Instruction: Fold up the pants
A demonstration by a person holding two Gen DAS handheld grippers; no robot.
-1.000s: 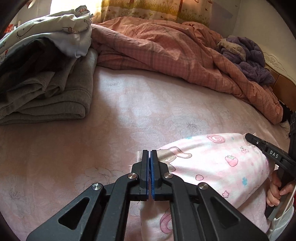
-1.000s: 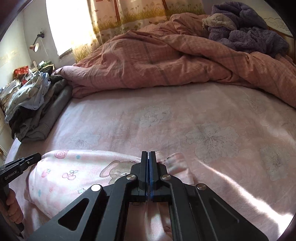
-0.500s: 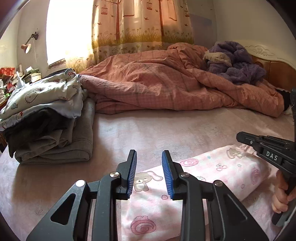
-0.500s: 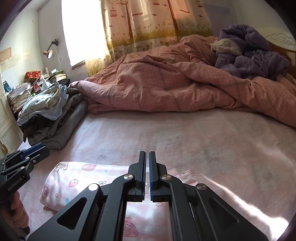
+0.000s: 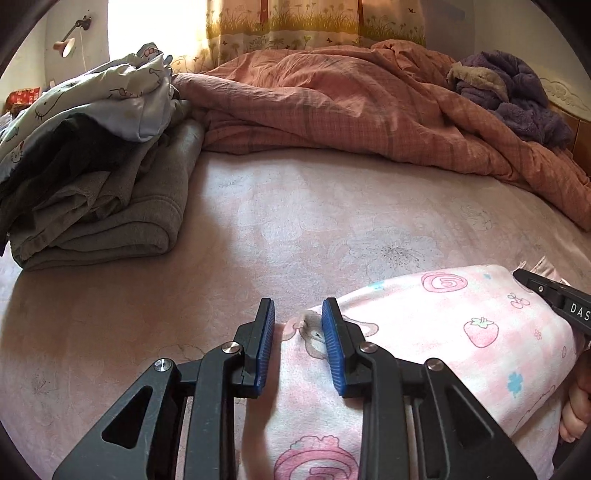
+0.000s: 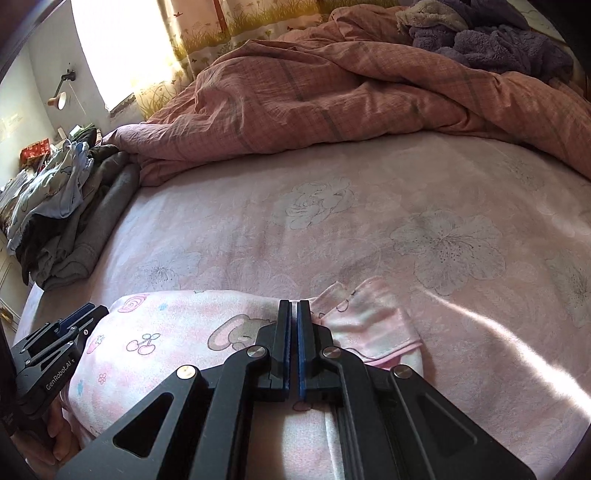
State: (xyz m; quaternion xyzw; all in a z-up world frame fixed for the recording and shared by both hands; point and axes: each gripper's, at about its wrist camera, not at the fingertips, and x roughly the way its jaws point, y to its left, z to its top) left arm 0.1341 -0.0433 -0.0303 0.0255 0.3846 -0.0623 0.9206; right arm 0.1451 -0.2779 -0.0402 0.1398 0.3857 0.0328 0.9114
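Honestly | left gripper (image 5: 298, 345) part-open, empty, over pants (image 5: 461, 343) corner | right gripper (image 6: 294, 347) shut, nothing visibly pinched | sloppy regrab could unroll fold

Pants (image 5: 436, 354) lie folded on bed sheet (image 5: 295, 229), near edge closest to me. My left gripper (image 5: 298, 325) over their left end, my right gripper (image 6: 294, 321) over their right end, just left of waistband flap (image 6: 369, 317). Clothes stack (image 5: 99, 177) on sheet far left, well apart from pants. Quilt (image 5: 351, 103) bunched across back of bed, touching stack. Fleece heap (image 5: 517, 96) on quilt, back right. Curtain (image 5: 314, 18) behind quilt. Wall lamp (image 5: 66, 40) back left, above stack.
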